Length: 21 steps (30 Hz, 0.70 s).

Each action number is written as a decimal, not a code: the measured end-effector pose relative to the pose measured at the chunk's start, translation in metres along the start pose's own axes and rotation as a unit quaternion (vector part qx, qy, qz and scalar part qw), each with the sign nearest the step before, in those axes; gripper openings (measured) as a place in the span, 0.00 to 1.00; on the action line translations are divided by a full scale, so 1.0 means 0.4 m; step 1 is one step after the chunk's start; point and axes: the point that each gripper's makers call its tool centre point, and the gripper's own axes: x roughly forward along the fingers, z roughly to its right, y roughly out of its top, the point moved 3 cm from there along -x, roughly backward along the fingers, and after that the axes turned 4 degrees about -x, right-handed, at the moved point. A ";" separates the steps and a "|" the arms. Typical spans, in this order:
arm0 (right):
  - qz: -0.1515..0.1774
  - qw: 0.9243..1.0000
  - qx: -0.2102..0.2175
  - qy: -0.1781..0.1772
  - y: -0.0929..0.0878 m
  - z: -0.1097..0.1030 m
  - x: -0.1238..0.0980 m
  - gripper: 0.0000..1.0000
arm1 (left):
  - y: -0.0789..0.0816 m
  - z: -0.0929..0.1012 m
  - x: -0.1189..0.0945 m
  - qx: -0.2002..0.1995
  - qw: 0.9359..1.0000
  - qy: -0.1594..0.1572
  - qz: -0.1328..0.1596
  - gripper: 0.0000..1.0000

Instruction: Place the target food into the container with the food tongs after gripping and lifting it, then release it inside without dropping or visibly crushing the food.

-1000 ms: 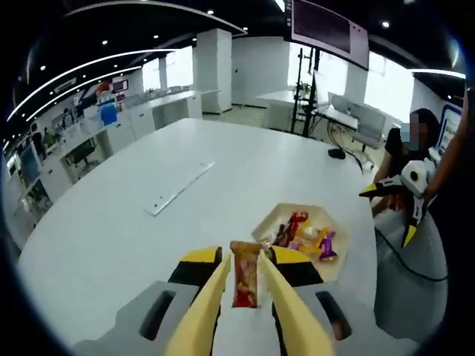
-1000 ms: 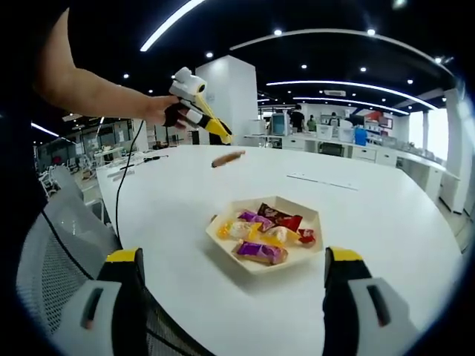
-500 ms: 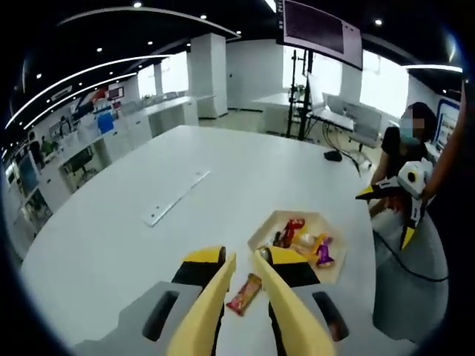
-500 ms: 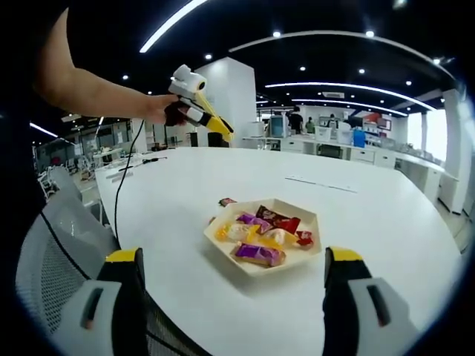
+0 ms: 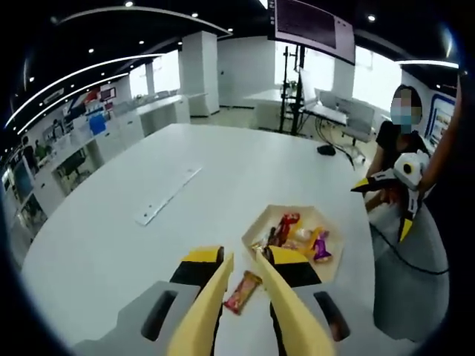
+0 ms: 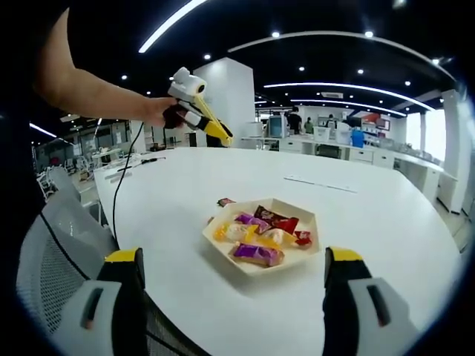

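Left gripper (image 5: 245,261): yellow tong jaws parted a little, nothing between them, held above the white round desk (image 5: 133,222). It also shows in the right gripper view (image 6: 215,132), held up in a hand (image 6: 165,113), clear of the desk.

One orange-and-red wrapped snack bar (image 5: 243,291) lies flat on the desk, seen between the left jaws, just outside the beige hexagonal paper tray (image 5: 335,261), near its edge. In the right gripper view its end (image 6: 225,202) shows just behind the tray's (image 6: 256,268) far-left rim, not inside.

Right gripper (image 6: 234,256): two black-and-yellow jaws spread wide, empty, with the tray between them further off. It also appears in the left gripper view (image 5: 386,199), yellow tips apart.

Tray count: roughly seven wrapped candies (image 6: 261,233) in purple, red, yellow and white; can't tell exactly, they overlap.

Others: one flat white strip (image 5: 167,194) on the desk, well apart from the tray. One grey mesh chair back (image 6: 56,259) at the near desk edge. One seated person (image 5: 397,137) beyond the desk.
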 end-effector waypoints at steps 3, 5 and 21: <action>-0.002 1.000 0.001 0.001 -0.002 0.000 0.000 1.00 | -0.019 -0.003 0.012 0.011 1.000 -0.003 -0.013 0.19; -0.002 1.000 0.001 0.001 -0.002 -0.001 0.001 1.00 | -0.028 -0.002 0.020 0.015 1.000 -0.006 -0.018 0.20; -0.007 1.000 0.005 0.003 -0.006 -0.001 0.002 0.99 | -0.178 -0.012 0.155 0.057 0.994 -0.052 -0.081 0.21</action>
